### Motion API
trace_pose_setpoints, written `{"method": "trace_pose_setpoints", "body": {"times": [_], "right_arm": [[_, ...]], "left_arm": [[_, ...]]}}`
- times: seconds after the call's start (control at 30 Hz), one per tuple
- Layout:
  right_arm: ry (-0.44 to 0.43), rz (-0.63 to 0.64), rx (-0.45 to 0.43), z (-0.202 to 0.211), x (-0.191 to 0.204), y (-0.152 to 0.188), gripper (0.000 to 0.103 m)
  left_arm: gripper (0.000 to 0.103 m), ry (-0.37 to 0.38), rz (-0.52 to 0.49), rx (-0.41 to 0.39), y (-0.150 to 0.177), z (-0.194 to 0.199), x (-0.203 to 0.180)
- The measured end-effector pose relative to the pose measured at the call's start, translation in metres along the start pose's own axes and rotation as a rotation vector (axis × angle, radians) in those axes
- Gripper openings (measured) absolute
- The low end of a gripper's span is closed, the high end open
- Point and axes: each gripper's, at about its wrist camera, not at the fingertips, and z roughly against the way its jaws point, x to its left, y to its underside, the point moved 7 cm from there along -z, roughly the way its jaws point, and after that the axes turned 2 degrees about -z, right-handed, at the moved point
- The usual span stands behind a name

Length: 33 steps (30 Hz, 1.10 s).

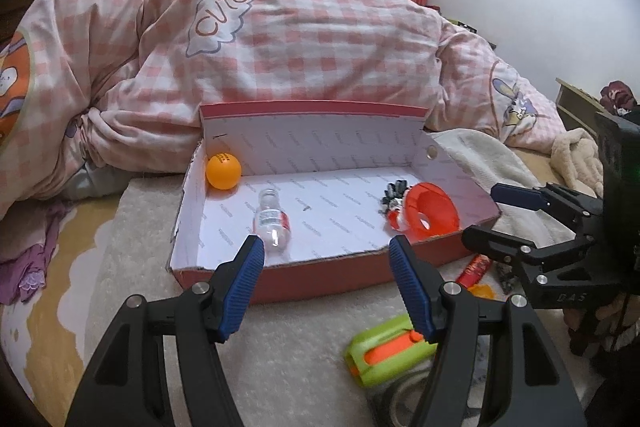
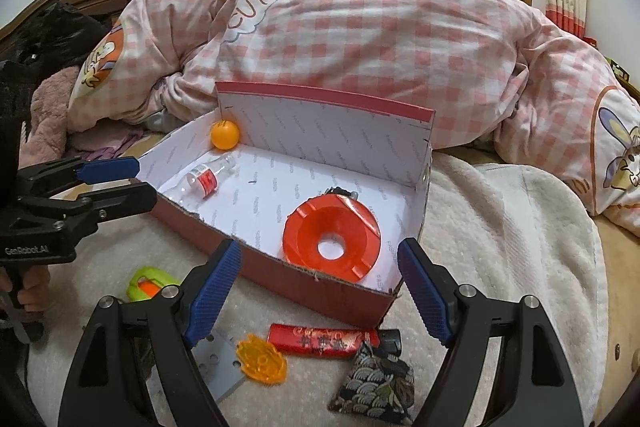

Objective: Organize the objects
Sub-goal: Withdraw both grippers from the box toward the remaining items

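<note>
A shallow cardboard box, red outside and lined with white printed paper, sits open on a nubbly cream towel spread over the bed, its tall back flap leaning against a puffy pink-and-white checked quilt. Inside, a smooth orange ping-pong ball rests in the far left corner, a small clear plastic bottle with a red label lies on its side nearby, and a glossy red round plastic ashtray with a hole in its middle tilts against the right end.

Both tools hover in front of the box with nothing between their ribbed blue pads: the left gripper spread, the right gripper spread wider.

Loose on the towel before the box lie a lime-green and orange plastic utility knife, a red patterned lighter, a translucent orange scalloped disc and a small dark fabric pouch with a wave pattern.
</note>
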Motion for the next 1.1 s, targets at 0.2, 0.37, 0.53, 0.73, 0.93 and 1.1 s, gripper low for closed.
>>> {"method": "trace_pose_setpoints", "body": {"times": [0.2,0.37,0.53,0.73,0.93,1.1], "right_arm": [[-0.016,-0.016,-0.003,0.014,0.0,0.009,0.082],[-0.03,-0.016,-0.011,0.028,0.001,0.015,0.082],[-0.038,-0.039,-0.034,0.044,0.001,0.022,0.082],[-0.044,0.019,-0.006,0.051,0.007,0.041,0.082],[-0.049,0.006,0.007,0.061,0.007,0.062,0.082],[-0.07,-0.028,0.013,0.071,0.007,0.071,0.082]], "left_arm": [[0.065,0.023,0.009,0.002,0.009,0.011,-0.016],[0.065,0.051,-0.017,0.002,0.017,0.023,-0.033],[0.065,0.066,-0.034,0.036,0.031,0.025,-0.042],[0.065,0.081,-0.044,0.061,0.044,0.03,-0.047],[0.065,0.091,-0.054,0.081,0.056,0.037,-0.049],[0.065,0.104,-0.058,0.097,0.067,0.042,-0.051]]}}
